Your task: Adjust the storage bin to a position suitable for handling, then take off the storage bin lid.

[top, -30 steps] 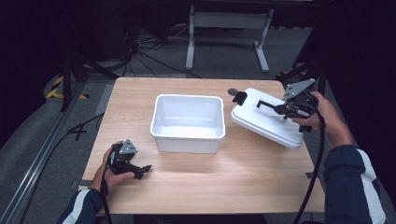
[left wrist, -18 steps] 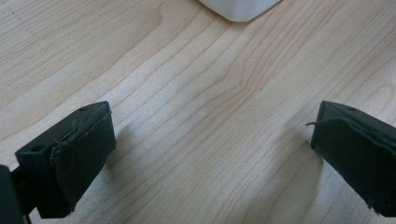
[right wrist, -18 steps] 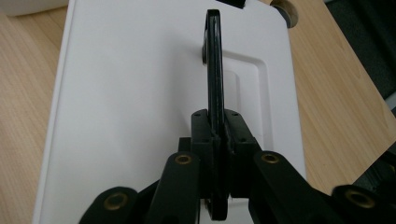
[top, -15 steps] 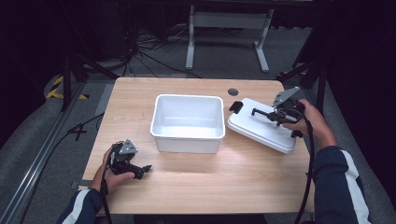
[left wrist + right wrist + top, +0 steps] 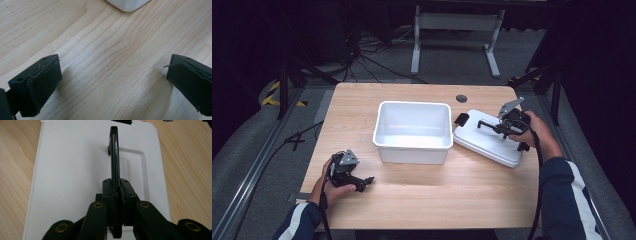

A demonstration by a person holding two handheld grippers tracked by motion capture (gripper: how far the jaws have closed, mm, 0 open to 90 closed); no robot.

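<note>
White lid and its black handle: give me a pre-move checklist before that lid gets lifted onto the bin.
1. Right gripper shut on the black handle: ok, the jaws clamp the handle from both sides.
2. Handle upright in the grip: ok in the right gripper view.
3. White lid beside the white bin, not on it: ok; whether their edges touch, cannot tell.
4. Bin interior free of objects: ok, it looks empty in the high view.
5. Left gripper clear of the path: ok, open over bare table, near the front left.
6. Lid's underside resting flat: cannot tell.
</note>
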